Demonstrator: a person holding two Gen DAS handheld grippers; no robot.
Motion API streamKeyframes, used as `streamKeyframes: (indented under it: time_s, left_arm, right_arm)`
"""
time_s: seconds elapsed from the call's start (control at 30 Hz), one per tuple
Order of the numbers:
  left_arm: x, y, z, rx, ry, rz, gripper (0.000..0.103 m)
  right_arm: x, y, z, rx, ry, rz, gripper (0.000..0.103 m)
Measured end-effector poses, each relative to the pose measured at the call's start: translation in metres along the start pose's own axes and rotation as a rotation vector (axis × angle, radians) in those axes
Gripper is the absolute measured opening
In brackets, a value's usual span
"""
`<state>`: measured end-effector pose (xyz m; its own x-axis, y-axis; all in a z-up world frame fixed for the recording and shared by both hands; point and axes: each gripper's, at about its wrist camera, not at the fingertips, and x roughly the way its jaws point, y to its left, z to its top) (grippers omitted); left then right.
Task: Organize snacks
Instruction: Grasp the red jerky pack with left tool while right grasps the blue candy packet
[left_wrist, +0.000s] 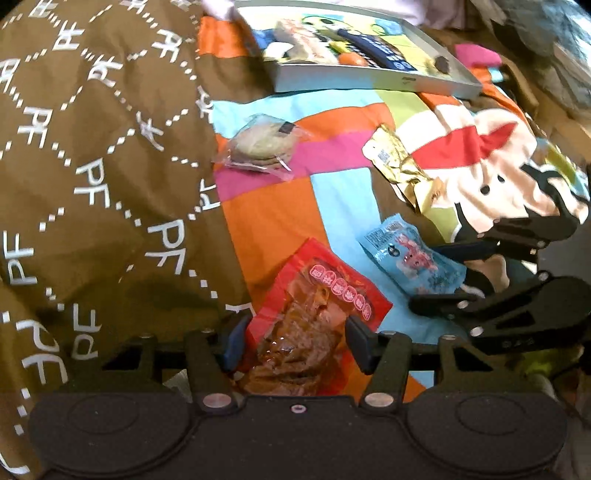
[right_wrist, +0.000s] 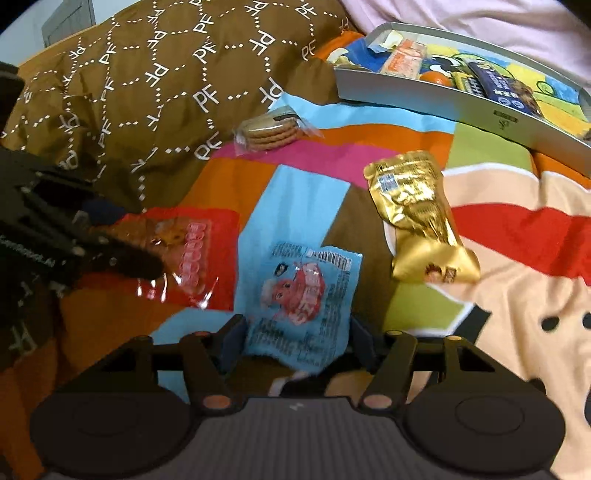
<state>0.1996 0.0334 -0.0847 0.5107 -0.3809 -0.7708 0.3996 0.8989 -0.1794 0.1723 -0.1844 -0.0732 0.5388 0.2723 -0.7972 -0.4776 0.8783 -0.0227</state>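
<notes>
Two grippers grip packets on the patchwork bedspread (right_wrist: 498, 332) — left gripper (left_wrist: 295, 341) clamps the red packet (left_wrist: 314, 314), right gripper (right_wrist: 297, 339) the blue packet (right_wrist: 299, 295).

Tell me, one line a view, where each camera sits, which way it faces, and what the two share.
Left wrist: sits on the left tool, looking down and forward over its blue pads, which grip the red snack packet; the right tool shows at right.
Right wrist: sits on the right tool, looking down at the blue snack packet between its pads; the left tool shows at left.
Shared: both packets, the gold packet, the cookie pack, the grey tray and the brown PF-print fabric.
</notes>
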Motion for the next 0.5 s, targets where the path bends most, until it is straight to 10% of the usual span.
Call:
streamKeyframes:
  time_s: [0.2,0.5]
  left_arm:
    - [0.003,-0.013,-0.003,0.170,0.027,0.002,0.078]
    - [0.006,-0.025,-0.012,0.348,0.039,0.078,0.075]
  right_arm:
    - [0.002,0.002,-0.001,0.005,-0.023,-0.018,0.074]
    - [0.018,0.010,0.001,0.027,-0.049,-0.066,0.085]
